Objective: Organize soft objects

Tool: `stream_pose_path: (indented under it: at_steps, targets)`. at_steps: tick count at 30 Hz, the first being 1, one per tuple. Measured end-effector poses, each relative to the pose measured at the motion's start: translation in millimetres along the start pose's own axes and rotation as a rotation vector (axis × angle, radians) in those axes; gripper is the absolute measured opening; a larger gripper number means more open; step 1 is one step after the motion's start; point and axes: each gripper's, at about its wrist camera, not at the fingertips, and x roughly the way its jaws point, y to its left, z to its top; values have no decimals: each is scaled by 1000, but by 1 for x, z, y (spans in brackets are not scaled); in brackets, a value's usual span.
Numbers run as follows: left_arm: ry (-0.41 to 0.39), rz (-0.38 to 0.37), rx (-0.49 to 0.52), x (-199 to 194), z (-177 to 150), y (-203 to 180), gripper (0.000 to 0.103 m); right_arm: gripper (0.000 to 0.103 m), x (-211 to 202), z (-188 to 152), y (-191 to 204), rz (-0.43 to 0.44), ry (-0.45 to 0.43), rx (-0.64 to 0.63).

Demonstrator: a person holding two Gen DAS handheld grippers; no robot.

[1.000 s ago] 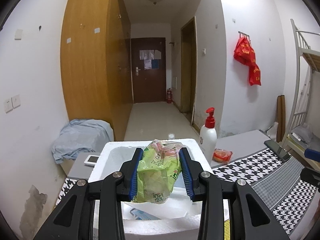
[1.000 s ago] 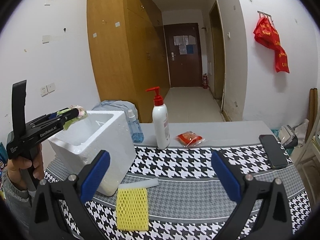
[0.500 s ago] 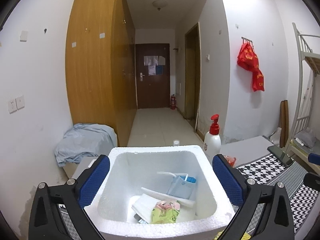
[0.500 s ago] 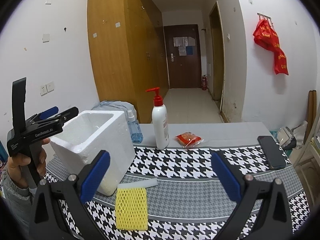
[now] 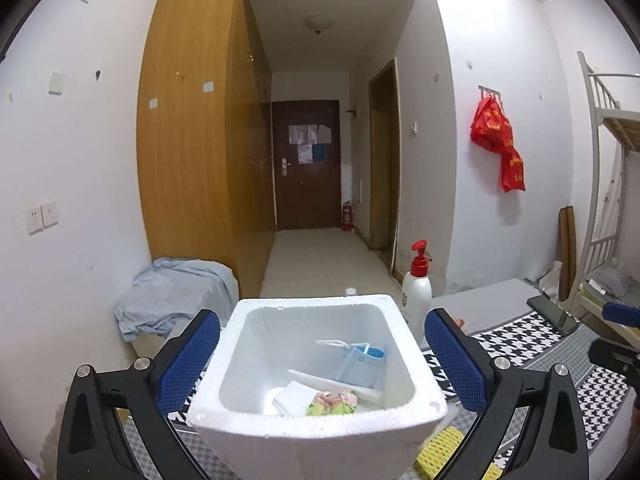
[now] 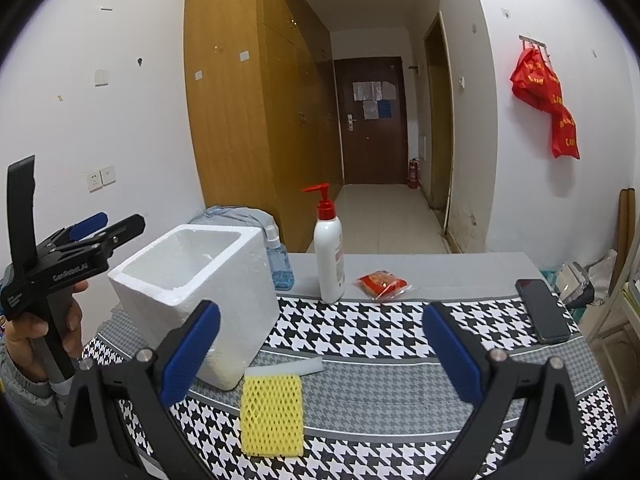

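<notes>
A white foam box (image 5: pixel 400 344) stands on the houndstooth tablecloth; it also shows in the right wrist view (image 6: pixel 188 280). Inside lie a green snack packet (image 5: pixel 330 403), a blue face mask (image 5: pixel 358 364) and white pieces. My left gripper (image 5: pixel 322 356) is open and empty, held above the box's near side; the right wrist view shows it (image 6: pixel 108 226) left of the box. My right gripper (image 6: pixel 320 346) is open and empty above the table. A yellow foam net (image 6: pixel 272 414) lies below it. A red packet (image 6: pixel 382 283) lies farther back.
A white pump bottle (image 6: pixel 329 256) and a blue spray bottle (image 6: pixel 278 262) stand behind the box. A black phone (image 6: pixel 542 310) lies at the right. A white strip (image 6: pixel 284 369) lies beside the net. A bunk bed frame (image 5: pixel 604 184) is at far right.
My left gripper opened and let the green packet drop into the foam box, then drew back a little. My right gripper has stayed still and open.
</notes>
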Motion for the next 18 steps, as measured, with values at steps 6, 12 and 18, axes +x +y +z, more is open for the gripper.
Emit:
stream_pose_path:
  at_steps: [6,12,18]
  targets:
    - [-18,-15,13,-19,0,-7,102,102,-9,-1,0,8,-13,5]
    - [-37,-22,21,-37,-1,-16,102,102,-25,-2,1,12,-37,-6]
    - [-48,-50,14,-55,-4,-22,102,102,-35,-6,1,15,-41,-15]
